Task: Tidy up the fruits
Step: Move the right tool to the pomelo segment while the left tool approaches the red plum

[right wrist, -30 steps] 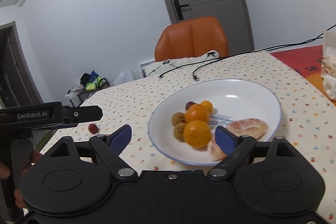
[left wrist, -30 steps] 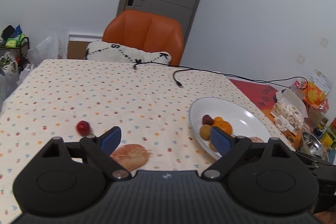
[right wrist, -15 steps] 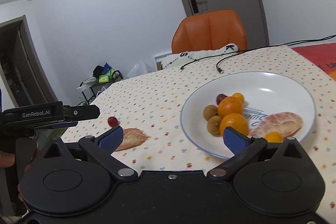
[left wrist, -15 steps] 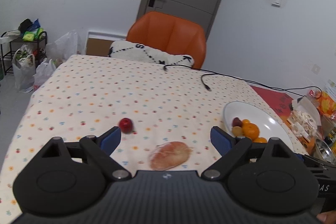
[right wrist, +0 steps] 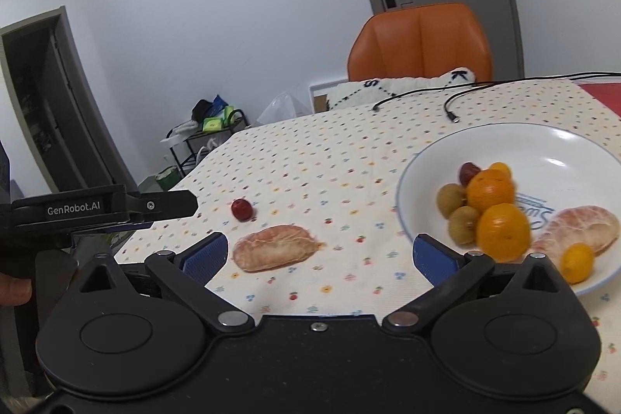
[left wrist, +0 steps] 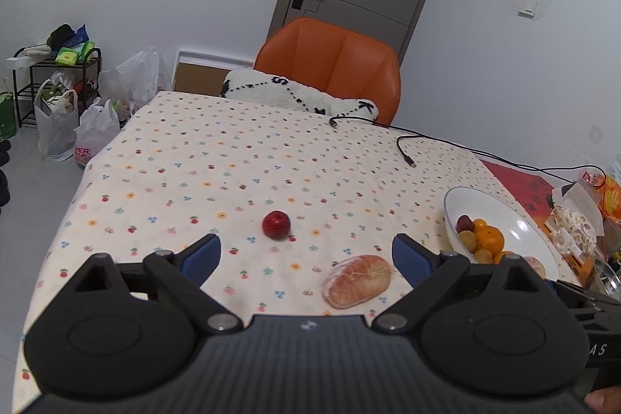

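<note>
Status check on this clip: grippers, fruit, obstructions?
Left gripper open, empty. Right gripper open, empty. Peeled pomelo segment and red fruit on tablecloth, outside white plate. Nothing in the way.

1. In the left wrist view, the white plate (left wrist: pixel 500 204) is partly hidden: its near rim goes behind the right finger of the left gripper (left wrist: pixel 306 257).
2. The peeled segment in the plate (left wrist: pixel 537 265) shows only as a small piece above that finger.
3. In the right wrist view, the plate (right wrist: pixel 543 142) is cut off by the right edge of the picture.
4. The near orange (right wrist: pixel 503 231) looks blurred.
5. The printed blue words on the plate (right wrist: pixel 533 210) are mostly covered by fruit and not readable.
</note>
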### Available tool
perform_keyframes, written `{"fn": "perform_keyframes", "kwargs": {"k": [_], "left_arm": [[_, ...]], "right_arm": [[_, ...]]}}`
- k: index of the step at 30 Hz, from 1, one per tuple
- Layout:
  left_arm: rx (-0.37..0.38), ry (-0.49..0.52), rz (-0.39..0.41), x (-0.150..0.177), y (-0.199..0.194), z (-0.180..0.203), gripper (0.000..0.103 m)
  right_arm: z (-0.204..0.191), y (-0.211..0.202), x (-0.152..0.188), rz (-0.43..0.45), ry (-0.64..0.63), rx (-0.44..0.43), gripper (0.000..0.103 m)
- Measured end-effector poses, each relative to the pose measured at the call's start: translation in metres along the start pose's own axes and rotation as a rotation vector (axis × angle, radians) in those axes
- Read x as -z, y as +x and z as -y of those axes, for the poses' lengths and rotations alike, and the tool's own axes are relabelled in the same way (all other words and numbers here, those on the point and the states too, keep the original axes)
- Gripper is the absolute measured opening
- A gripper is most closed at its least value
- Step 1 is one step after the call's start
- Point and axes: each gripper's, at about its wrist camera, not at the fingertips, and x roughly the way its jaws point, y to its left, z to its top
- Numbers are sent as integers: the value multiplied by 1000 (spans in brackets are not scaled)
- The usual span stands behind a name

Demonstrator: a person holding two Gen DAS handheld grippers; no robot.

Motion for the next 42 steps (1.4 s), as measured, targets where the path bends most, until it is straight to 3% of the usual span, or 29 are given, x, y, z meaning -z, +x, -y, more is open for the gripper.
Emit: {"fn": "perform_keyframes", "kwargs": {"k": [15,20,28,30,42], "left_arm": [[-28,-37,-20,1,5,-28,94],[-37,-55,-25,3,8,-38,94],[-35,-70,-27,3,9,-46,94],[-34,-71,-28,3,10,-47,94],[-30,-87,-27,3,13,-52,94]], "right_arm": [[-28,35,0,-72,-48,-45,101],[-34,46,0,-101,-55,-52,93],[-43,63,4,-153,-57,-73,67],[-44,66,5,-165,-56,-78,65],[-47,80,-2,-167,-60,-60,67]]}}
